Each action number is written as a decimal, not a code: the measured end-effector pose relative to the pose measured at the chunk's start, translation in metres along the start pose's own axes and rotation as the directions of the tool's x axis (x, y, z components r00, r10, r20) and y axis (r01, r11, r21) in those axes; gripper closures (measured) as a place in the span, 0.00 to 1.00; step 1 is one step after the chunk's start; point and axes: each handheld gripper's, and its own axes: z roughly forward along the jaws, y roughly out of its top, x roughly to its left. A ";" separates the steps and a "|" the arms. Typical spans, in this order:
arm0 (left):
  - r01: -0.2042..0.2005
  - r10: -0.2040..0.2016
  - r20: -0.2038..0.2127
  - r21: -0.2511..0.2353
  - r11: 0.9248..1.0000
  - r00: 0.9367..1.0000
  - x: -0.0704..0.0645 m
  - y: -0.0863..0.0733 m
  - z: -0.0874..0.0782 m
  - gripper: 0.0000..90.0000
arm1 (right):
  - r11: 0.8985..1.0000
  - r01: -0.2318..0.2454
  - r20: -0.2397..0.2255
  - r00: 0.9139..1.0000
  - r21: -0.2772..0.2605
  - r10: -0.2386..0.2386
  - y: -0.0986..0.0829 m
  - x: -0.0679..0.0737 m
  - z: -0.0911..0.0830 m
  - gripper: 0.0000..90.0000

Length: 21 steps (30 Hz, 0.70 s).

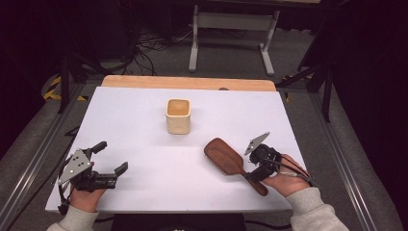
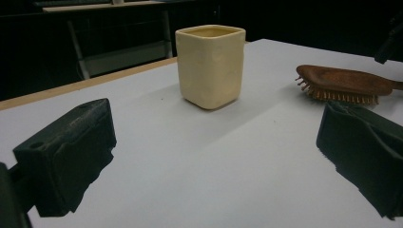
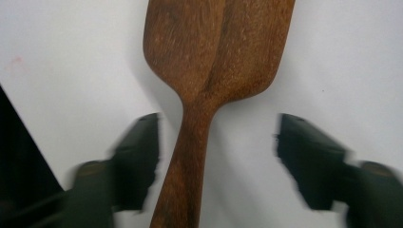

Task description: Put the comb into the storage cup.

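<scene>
Tabletop [image 1: 144,110]: white sheet over a wooden board, its bare far edge a strip across the upper middle of the high view. Cup [image 1: 178,115]: cream, square-sided, upright, open-topped, centre of the high view; upper middle of the left gripper view [image 2: 210,65]. Hairbrush [image 1: 231,162]: dark wood, bristles down, lying flat at lower right of the high view, paddle toward the cup, handle toward the bottom edge; well apart from the cup. Left tool [image 1: 111,159]: lower left of the high view, held in a hand [image 1: 85,198], jaws spread wide, released, nothing between them. Right tool [image 1: 256,169]: lower right, held in a hand [image 1: 288,179]; in the right gripper view its jaws stand apart either side of the brush handle [image 3: 183,171], one close beside it, the other clear; not clenched.
</scene>
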 end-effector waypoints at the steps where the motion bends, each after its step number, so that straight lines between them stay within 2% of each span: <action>1: 0.000 0.000 0.000 0.000 1.000 1.000 0.000 0.000 0.000 0.00 | 1.000 -0.014 -0.001 1.000 -0.006 0.014 0.000 0.000 0.001 0.16; 3: 0.001 -0.001 -0.002 -0.001 1.000 1.000 0.000 0.000 0.000 0.00 | 0.999 -0.036 0.014 0.999 -0.017 0.036 0.000 0.002 0.003 0.05; 5: -0.004 0.004 -0.002 -0.001 1.000 1.000 0.001 0.000 0.000 0.00 | 0.999 -0.024 0.040 0.999 -0.030 0.026 0.000 0.004 0.005 0.00; 10: -0.001 0.001 -0.002 -0.002 1.000 1.000 0.000 0.000 0.000 0.00 | 0.998 -0.020 0.042 0.999 -0.066 0.023 0.000 0.010 0.006 0.00; 13: -0.001 0.001 -0.003 -0.002 1.000 1.000 0.000 0.000 0.000 0.00 | 0.996 -0.036 0.032 0.999 -0.086 0.039 0.000 0.013 0.009 0.00; 21: 0.000 0.000 -0.002 -0.003 1.000 1.000 0.000 0.000 0.000 0.00 | 0.993 -0.071 0.027 0.997 -0.092 0.073 -0.005 0.016 0.022 0.01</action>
